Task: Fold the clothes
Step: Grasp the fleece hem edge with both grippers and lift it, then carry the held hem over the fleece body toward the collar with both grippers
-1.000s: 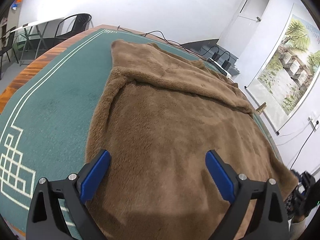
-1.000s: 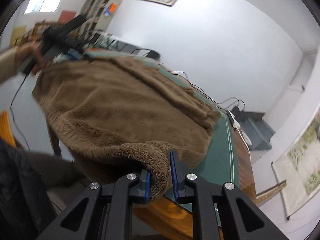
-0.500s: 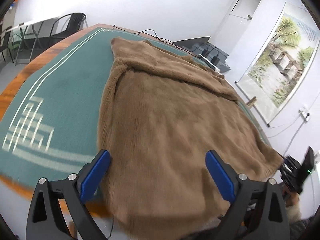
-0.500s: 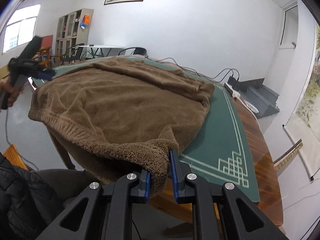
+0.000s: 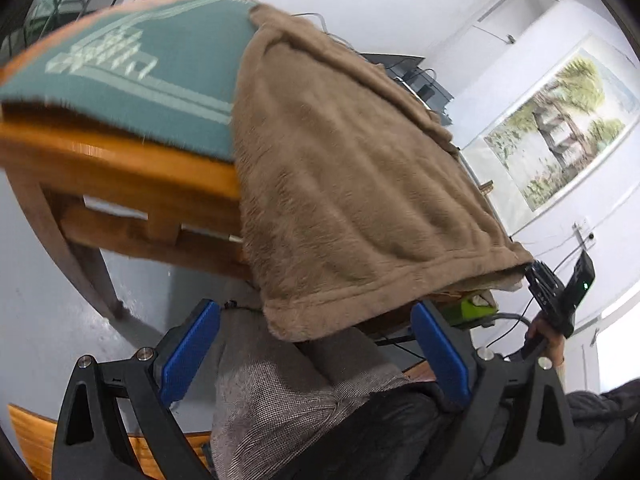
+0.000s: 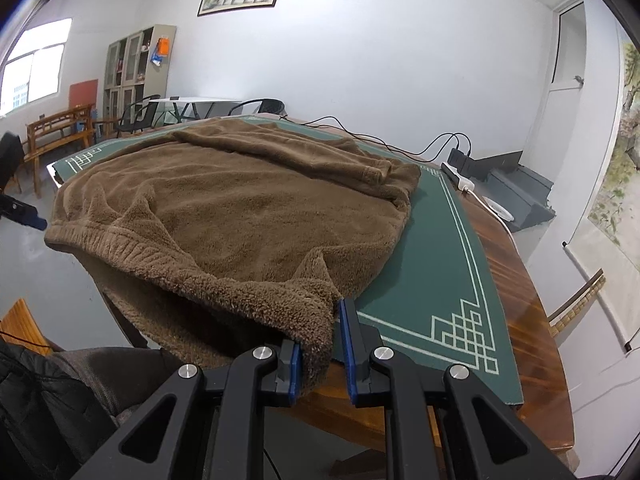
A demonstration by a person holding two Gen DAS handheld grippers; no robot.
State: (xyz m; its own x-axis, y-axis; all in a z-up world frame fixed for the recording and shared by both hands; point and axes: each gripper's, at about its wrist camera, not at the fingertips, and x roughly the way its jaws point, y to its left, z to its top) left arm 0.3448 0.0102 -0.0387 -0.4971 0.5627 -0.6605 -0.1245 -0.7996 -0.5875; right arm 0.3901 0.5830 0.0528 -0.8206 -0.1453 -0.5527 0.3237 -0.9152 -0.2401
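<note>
1. The brown fleece garment (image 6: 240, 208) lies spread over the green mat (image 6: 436, 280) on the wooden bench (image 6: 516, 280), its ribbed hem hanging past the near edge, likely so the hem corners can be reached from below.
2. The right tongs (image 6: 320, 348) are clenched on a hem corner, pinching thick pile between the blue pads; that grip suits lifting the edge for a fold.
3. The left tongs (image 5: 316, 356) are released, jaws spread wide just below the other hem corner (image 5: 288, 320), seemingly lined up to take it.
4. Sleeves are tucked across the far side, so some folding appears done.
</note>
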